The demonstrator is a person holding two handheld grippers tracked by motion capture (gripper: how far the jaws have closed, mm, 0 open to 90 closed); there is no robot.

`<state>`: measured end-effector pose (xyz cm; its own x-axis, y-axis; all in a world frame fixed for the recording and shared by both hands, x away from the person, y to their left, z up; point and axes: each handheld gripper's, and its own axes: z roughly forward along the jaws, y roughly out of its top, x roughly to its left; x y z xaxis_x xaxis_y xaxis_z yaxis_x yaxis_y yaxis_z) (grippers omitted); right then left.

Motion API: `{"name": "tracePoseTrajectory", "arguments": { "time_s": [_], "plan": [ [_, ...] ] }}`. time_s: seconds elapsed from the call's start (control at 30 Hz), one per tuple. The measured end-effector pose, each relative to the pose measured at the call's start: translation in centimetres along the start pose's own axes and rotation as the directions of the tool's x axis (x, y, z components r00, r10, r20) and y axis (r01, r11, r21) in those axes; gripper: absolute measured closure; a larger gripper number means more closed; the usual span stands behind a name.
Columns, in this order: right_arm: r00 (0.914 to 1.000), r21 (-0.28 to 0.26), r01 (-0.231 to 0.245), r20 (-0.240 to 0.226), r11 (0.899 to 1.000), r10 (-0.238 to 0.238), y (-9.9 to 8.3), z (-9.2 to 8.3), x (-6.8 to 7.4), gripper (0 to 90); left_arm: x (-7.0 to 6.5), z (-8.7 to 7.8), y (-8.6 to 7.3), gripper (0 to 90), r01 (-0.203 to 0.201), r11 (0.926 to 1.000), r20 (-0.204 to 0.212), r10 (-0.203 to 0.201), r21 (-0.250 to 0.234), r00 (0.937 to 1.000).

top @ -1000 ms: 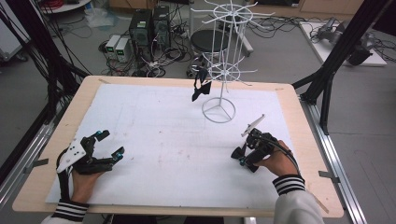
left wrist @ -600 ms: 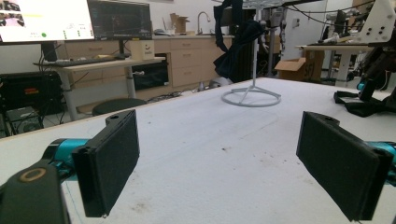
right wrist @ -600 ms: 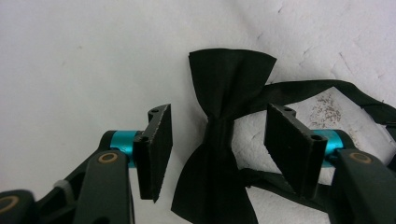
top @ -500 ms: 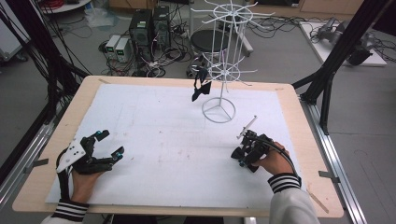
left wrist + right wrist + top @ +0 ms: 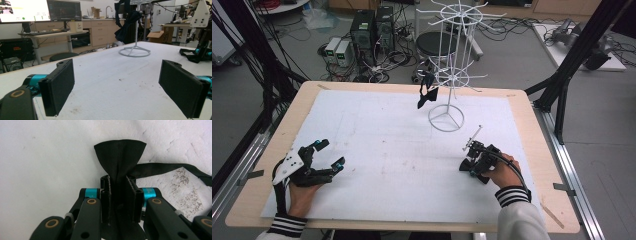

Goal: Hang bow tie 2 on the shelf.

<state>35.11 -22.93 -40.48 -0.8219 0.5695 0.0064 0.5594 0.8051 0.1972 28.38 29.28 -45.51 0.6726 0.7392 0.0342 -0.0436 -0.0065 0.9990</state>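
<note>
A black bow tie (image 5: pixel 120 155) lies on the white mat at the right front, pinched at its middle by my right gripper (image 5: pixel 119 180), which is shut on it. Its strap (image 5: pixel 170 167) trails off to the right. In the high view that gripper (image 5: pixel 469 162) sits low on the mat, in front of the white wire rack (image 5: pixel 446 120). A second black bow tie (image 5: pixel 427 92) hangs from the rack's lower ring. My left gripper (image 5: pixel 332 152) rests at the left front, open with nothing between its pads (image 5: pixel 60 87). Ahead of it stand the rack (image 5: pixel 135 52) and the hung tie (image 5: pixel 126 27).
The white mat (image 5: pixel 377 130) covers a wooden table (image 5: pixel 532 115). Black frame posts (image 5: pixel 572 60) rise at both sides. Computers and cables (image 5: pixel 367 35) and a stool (image 5: pixel 434 45) stand on the floor beyond the far edge.
My right gripper has shifted slightly left and lower over the mat with the bow tie in it. The left gripper has stayed put.
</note>
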Motion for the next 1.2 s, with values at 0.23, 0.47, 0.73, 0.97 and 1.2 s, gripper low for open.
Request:
{"name": "tracePoseTrajectory", "arguments": {
  "time_s": [0.23, 0.47, 0.73, 0.97, 1.2],
  "plan": [
    [0.9998, -0.043, -0.007, -0.018, 0.999, 0.006, 0.0, -0.4, 0.0, 77.1, 0.0, 0.0, 0.0, 13.6, 0.000, 1.0000, 0.000, 0.000, 0.000, 1.0000],
    [0.9987, -0.133, -0.038, -0.038, 0.990, 0.033, -0.1, -1.3, 0.1, 77.1, 0.0, 0.0, 0.0, 13.6, 0.001, 1.0000, 0.001, -0.001, -0.001, 1.0000],
    [0.9968, -0.273, -0.076, -0.044, 0.959, 0.067, -0.4, -2.8, 0.1, 77.2, 0.0, 0.0, 0.0, 13.6, 0.001, 1.0000, 0.001, -0.001, -0.001, 1.0000],
    [0.9969, -0.380, -0.078, -0.020, 0.922, 0.077, -0.9, -3.8, 0.2, 77.1, 0.0, 0.0, 0.0, 13.6, 0.002, 1.0000, 0.000, -0.002, -0.001, 1.0000],
    [0.9937, -0.508, -0.108, -0.028, 0.854, 0.109, -1.5, -5.1, 0.0, 77.1, 0.0, 0.0, 0.0, 13.6, 0.004, 1.0000, -0.001, -0.004, -0.001, 1.0000]
  ]
}}
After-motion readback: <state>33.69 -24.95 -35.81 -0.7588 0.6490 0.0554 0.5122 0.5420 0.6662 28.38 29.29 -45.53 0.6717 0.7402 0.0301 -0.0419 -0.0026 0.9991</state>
